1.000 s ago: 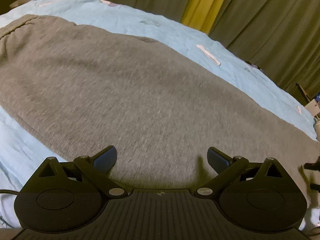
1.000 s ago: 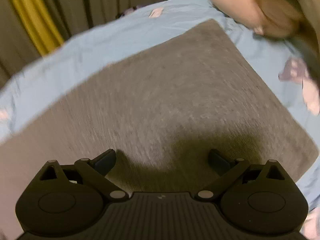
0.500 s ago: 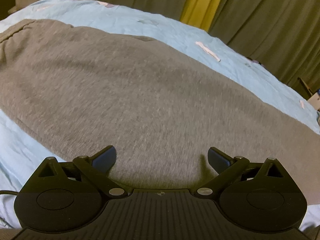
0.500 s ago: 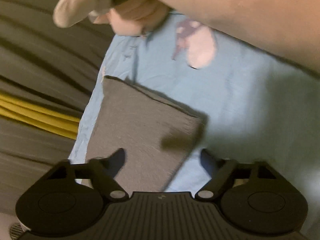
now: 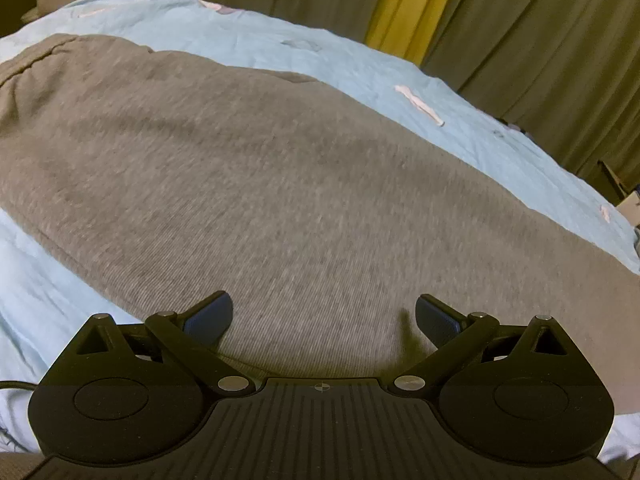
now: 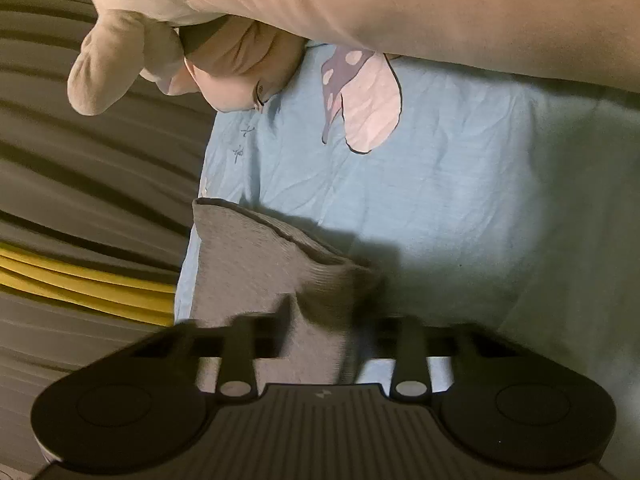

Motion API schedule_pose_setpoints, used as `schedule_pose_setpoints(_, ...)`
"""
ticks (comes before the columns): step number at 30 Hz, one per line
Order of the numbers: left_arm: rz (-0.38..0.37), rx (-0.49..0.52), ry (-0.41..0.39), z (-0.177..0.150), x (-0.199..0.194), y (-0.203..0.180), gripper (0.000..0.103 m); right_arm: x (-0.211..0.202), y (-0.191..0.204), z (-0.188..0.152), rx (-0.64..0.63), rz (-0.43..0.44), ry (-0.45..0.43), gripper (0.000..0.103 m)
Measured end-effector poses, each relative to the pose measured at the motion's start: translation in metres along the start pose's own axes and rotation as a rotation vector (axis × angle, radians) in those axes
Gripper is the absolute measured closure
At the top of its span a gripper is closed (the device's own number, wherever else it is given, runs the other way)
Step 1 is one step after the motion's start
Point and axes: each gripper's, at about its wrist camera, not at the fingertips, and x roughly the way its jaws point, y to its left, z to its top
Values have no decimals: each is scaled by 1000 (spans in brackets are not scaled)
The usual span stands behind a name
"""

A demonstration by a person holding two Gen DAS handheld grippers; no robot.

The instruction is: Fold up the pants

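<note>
Left wrist view: grey knit pants (image 5: 280, 184) lie spread flat on a bed covered by a light blue sheet (image 5: 460, 120), the gathered waistband (image 5: 28, 64) at the far left and the cloth running off to the right. The left claw (image 5: 324, 316) hangs over the near edge of the pants with its jaws spread wide — nothing between them, and the pads not touching the fabric. Dull olive curtains (image 5: 540, 20) with one yellow strip (image 5: 412, 4) hang behind the bed.

Right wrist view: the picture is rolled on its side, so the curtains (image 6: 80, 200) run as bands along the left. The right claw (image 6: 328, 316) is closing on a corner of the pants (image 6: 256, 264) at the leg hem — the cloth bunches up in a ridge between the two blurred fingers (image 6: 282, 320), and the pads appear to press on it. The hem lies near the edge of the sheet (image 6: 480, 184), which bears a spotted purple and pink print (image 6: 360, 96). Above, a hand in a pale glove (image 6: 132, 68) and a forearm (image 6: 440, 8) cross the top of the frame.
</note>
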Motion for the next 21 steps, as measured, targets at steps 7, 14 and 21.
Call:
schedule_pose_setpoints(7,-10,-16,-1,0,1,2,1,-10,-6,1,74,-16,12,68)
schedule_pose_setpoints(14,-10,-12,0,0,0,3,1,-1,-9,-3,101,38,11,49)
schedule_pose_setpoints(21,-15,-24,-2,0,-1,3,1,11,3,3,82,46,-3,85)
